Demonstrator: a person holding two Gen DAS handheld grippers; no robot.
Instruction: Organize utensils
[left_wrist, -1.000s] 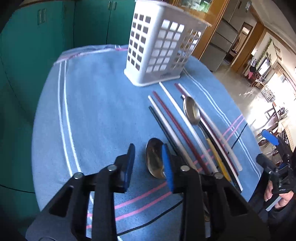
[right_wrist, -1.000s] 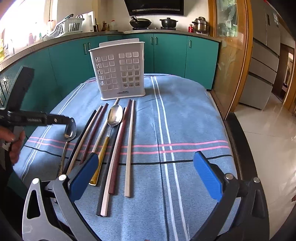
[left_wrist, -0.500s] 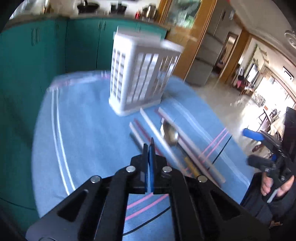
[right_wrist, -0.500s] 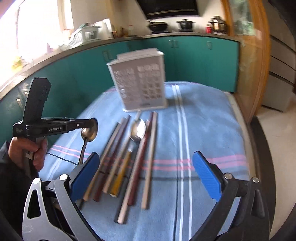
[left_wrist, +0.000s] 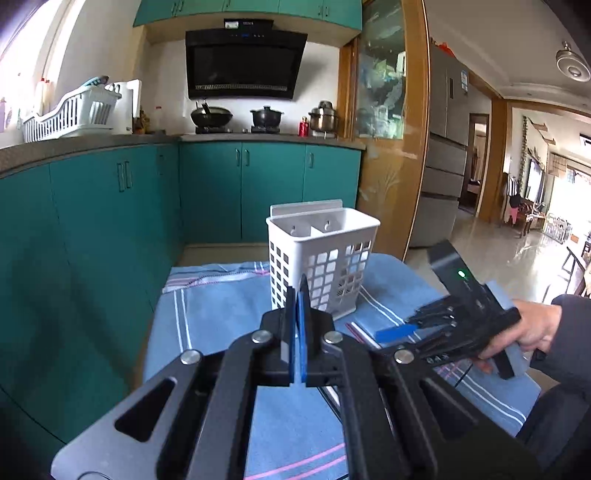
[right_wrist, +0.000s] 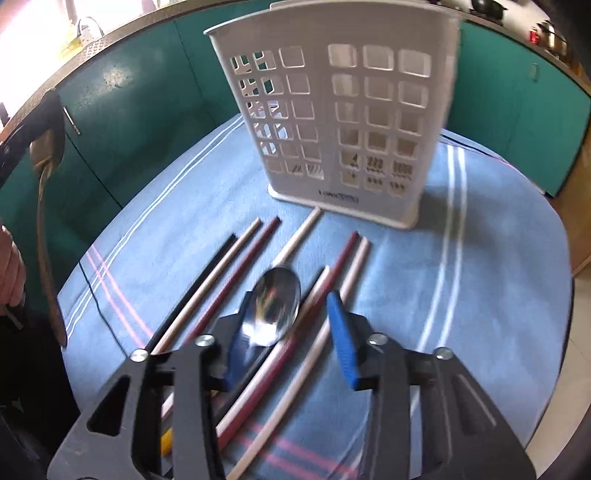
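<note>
A white slotted utensil holder (left_wrist: 322, 258) (right_wrist: 343, 122) stands on the blue striped cloth (right_wrist: 480, 266). My left gripper (left_wrist: 297, 332) is shut on a bronze spoon (right_wrist: 44, 206), which the right wrist view shows lifted at far left, bowl up. In the left wrist view the spoon is hidden between the pads. My right gripper (right_wrist: 286, 332) is open, low over a silver spoon (right_wrist: 273, 306) with a yellow handle. Several chopsticks (right_wrist: 236, 266) lie in a row beside that spoon.
Teal kitchen cabinets (left_wrist: 110, 229) ring the table at the left and back. A stove with pots (left_wrist: 266, 118) and a white dish rack (left_wrist: 70, 114) sit on the counter. The table's right edge drops to a tiled floor (left_wrist: 487, 240).
My left gripper closed on the bronze spoon and lifted it off the cloth. My right gripper moved forward and down over the silver spoon, jaws narrower.
</note>
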